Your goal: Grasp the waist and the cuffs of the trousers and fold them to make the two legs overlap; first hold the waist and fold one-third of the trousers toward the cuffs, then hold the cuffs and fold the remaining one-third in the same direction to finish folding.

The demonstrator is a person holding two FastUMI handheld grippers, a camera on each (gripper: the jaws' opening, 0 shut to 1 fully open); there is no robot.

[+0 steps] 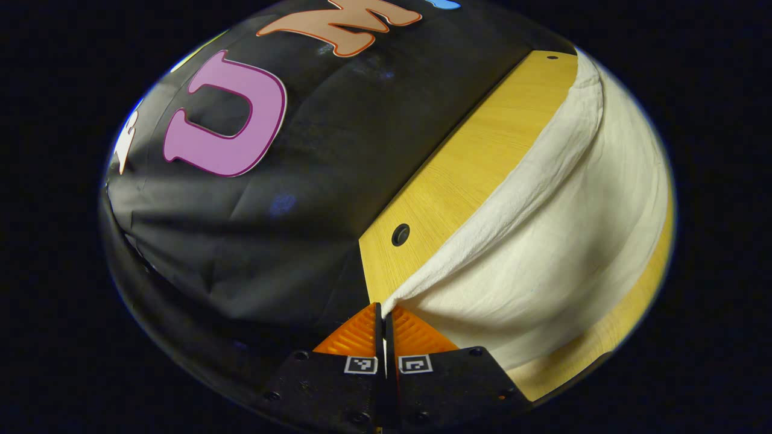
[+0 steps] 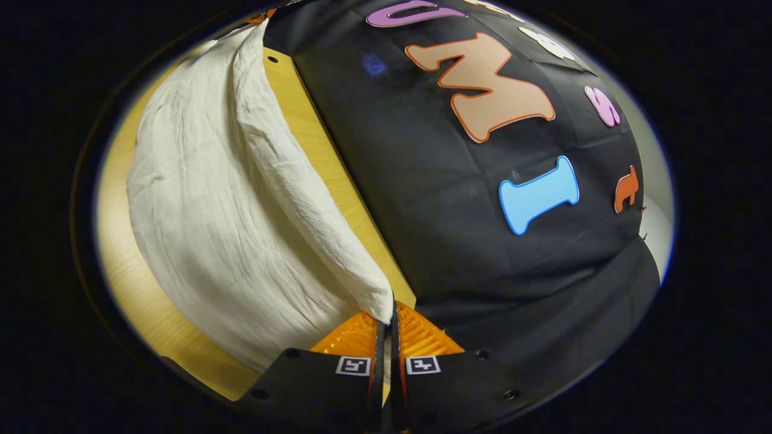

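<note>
Left gripper point(image 1: 384, 313): bottom centre of the left gripper view, fingers pressed together and pinching a corner of the trousers point(image 1: 561, 241). The pale, crinkled fabric rises from the pinch and sweeps in a broad arc across the right half of the frame, its upper edge rolled into a thick hem that runs toward the upper right.

Table point(image 1: 470, 163): light wood top, seen as a bare strip left of the fabric, with a dark round hole point(image 1: 400, 234) near the pinch; a second bare strip at lower right.

Right gripper point(image 2: 386, 316): bottom centre of the right gripper view, clenched on another corner of the trousers point(image 2: 211, 199). Fabric spreads up across the left half, with a folded ridge running to the upper left. Table point(image 2: 313, 144) edge lies just right of the ridge.
</note>
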